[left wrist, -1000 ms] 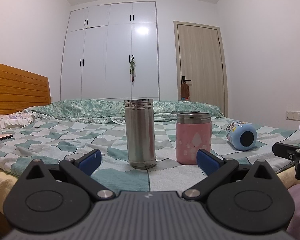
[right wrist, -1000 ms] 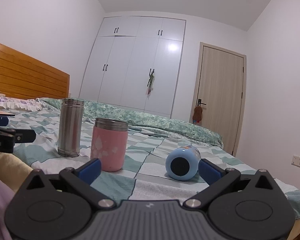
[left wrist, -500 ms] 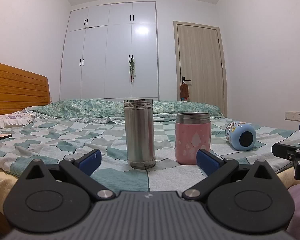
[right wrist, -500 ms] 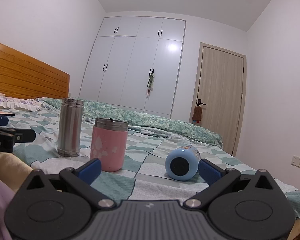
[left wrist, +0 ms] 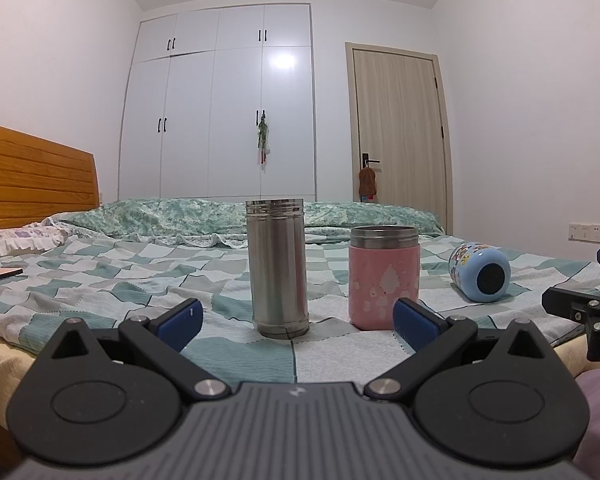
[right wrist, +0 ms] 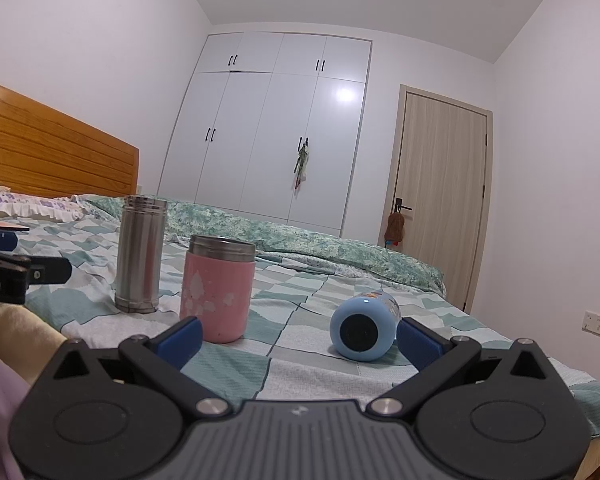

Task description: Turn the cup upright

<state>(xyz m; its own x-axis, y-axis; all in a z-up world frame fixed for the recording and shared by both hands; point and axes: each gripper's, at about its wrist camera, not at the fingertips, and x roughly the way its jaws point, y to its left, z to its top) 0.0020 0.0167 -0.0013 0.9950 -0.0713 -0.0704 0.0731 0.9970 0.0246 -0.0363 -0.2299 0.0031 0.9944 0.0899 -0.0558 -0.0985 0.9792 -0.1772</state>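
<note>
Item: blue cup (right wrist: 362,329), lying on its side on the bed (right wrist: 300,364), base toward my right gripper (right wrist: 298,336), right of the pink cup (right wrist: 218,292) and steel flask (right wrist: 140,254), both upright.
Handling, judged: rigid, light, smooth and curved; likely to roll on soft quilt. Grip across mid-body.
Jaws: mine spread wide on right and left gripper (left wrist: 296,318), both empty.

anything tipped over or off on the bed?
Yes: the blue cup lies on its side on the quilt, base facing the right tongs. The steel cup and pink cup stand upright. Nothing looks spilled.
</note>
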